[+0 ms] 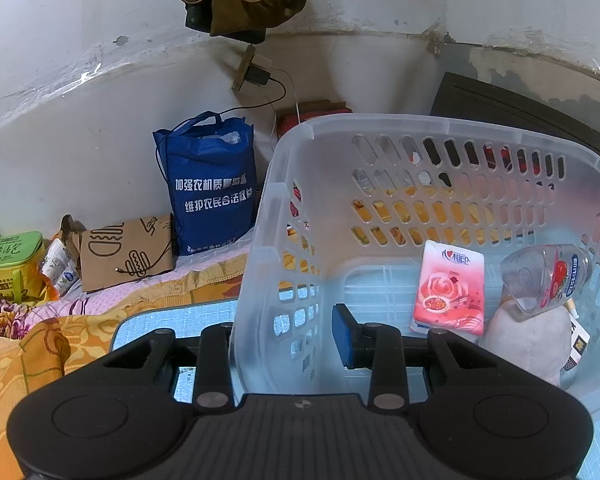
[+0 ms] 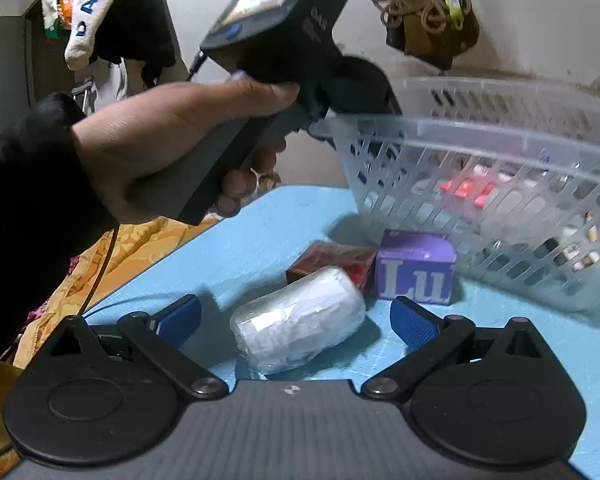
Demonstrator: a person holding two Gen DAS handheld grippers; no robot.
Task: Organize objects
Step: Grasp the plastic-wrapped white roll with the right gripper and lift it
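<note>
I am clamping the left tongs (image 1: 288, 340) on the near wall of the basket (image 1: 380, 128) to steady it, while bringing the open right tongs (image 2: 296, 316) around the white roll (image 2: 298, 318) lying just outside that basket on the bench (image 2: 252, 240).

the blue tote bag (image 1: 212, 184), standing just left of the clear plastic basket (image 1: 440, 132), carries two lines of white chinese print, roughly "加强农机质量监督" over "维护农民合法权益", though the last characters blur. inside that basket the pink rose-printed tissue pack (image 1: 449, 286) shows a heart logo with "相印" at its top, while the clear bottle (image 1: 552, 276) beside it has a label too small to read, and far left of the basket a green box (image 1: 10, 262) bears chinese characters that stay unclear. in the right wrist view a purple box (image 2: 416, 268) touching the basket's near wall reads "lu" in big white letters with the rest cut off, and a white garment (image 2: 96, 4) hanging far up-left of the basket shows blue letters "dan".
</note>
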